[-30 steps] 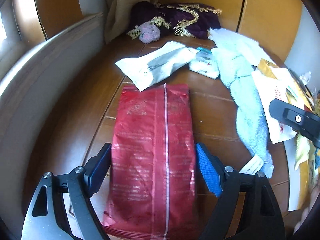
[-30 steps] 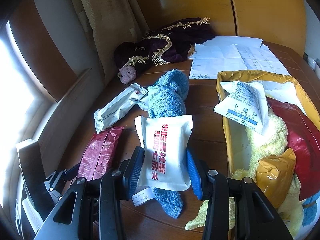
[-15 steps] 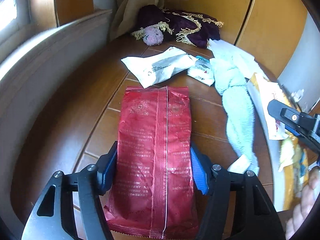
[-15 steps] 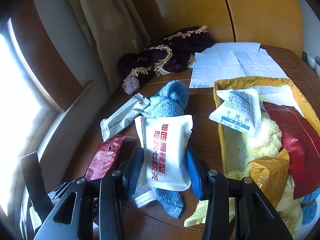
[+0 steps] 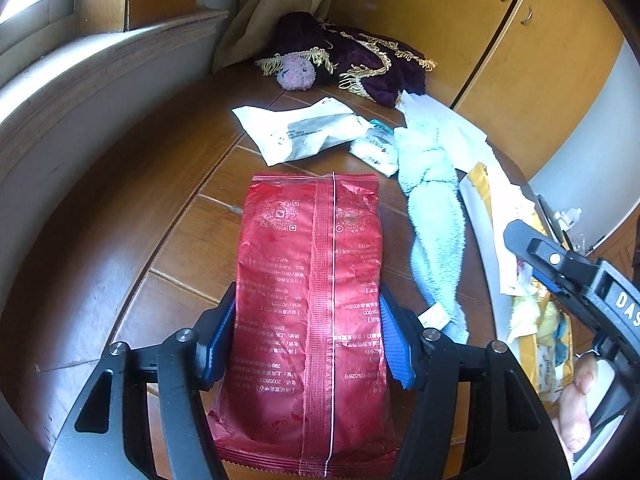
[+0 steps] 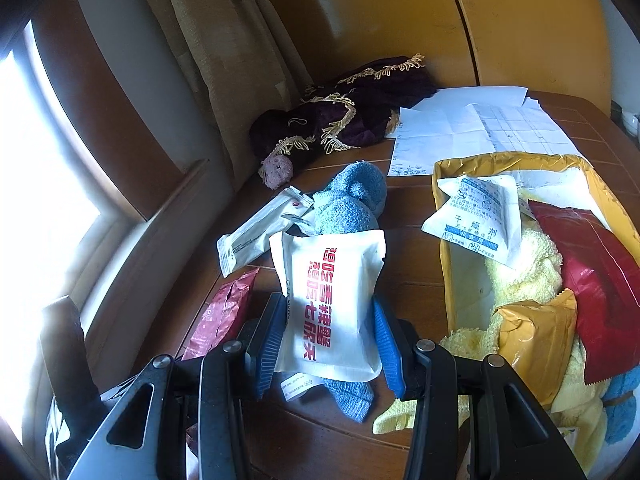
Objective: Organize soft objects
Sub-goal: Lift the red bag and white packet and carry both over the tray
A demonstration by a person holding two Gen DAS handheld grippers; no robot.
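Observation:
My left gripper (image 5: 308,336) is shut on a red foil packet (image 5: 312,280), held lifted over the wooden table (image 5: 180,248). The same red foil packet (image 6: 224,312) shows at the lower left of the right wrist view. My right gripper (image 6: 326,340) is shut on a white pouch with red lettering (image 6: 328,296), raised above a blue towel (image 6: 348,204). The blue towel (image 5: 432,216) lies stretched along the table in the left wrist view. A yellow envelope tray (image 6: 500,160) on the right holds a desiccant sachet (image 6: 476,216), a yellow towel (image 6: 520,272), a red packet (image 6: 592,288) and an orange pouch (image 6: 536,336).
A long white packet (image 5: 300,130) and a small white sachet (image 5: 376,148) lie beyond the red packet. A purple fringed cloth (image 6: 352,116), a pink pompom (image 6: 276,170) and paper sheets (image 6: 472,124) sit at the back. A curved ledge (image 5: 80,120) bounds the left side.
The left gripper closed its fingers onto the red foil packet and lifted it. The right gripper kept hold of the white pouch and rose slightly.

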